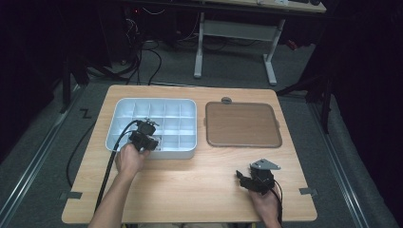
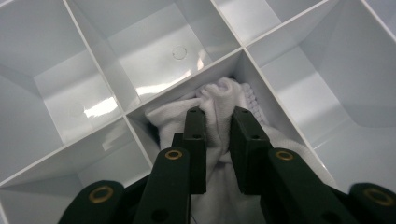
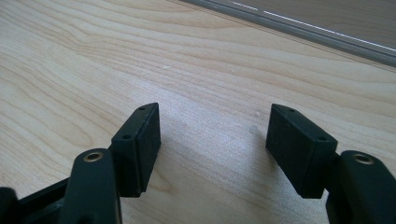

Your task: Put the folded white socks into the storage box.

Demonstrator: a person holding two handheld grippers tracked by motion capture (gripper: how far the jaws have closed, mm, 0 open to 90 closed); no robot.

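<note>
A white compartment tray [image 1: 114, 124] sits on the left half of the wooden table [image 1: 190, 185]. In one of its front cells lies a crumpled white cloth [image 2: 224, 93]. My left gripper [image 2: 218, 112] reaches down into that cell, and its two black pads pinch a fold of the cloth between them. In the high view the left gripper [image 1: 150, 128] hovers over the tray's front row. My right gripper [image 3: 215, 121] is held low over bare wood with its jaws wide apart and nothing between them. In the high view the right gripper [image 1: 241, 176] is near the front right of the table.
A flat brown tray [image 1: 242, 124] with a grey rim lies to the right of the white one. The neighbouring cells [image 2: 154, 42] around the cloth hold nothing. The left gripper's cable [image 1: 110, 166] trails off the table's front left. Desk legs and cables stand beyond the table.
</note>
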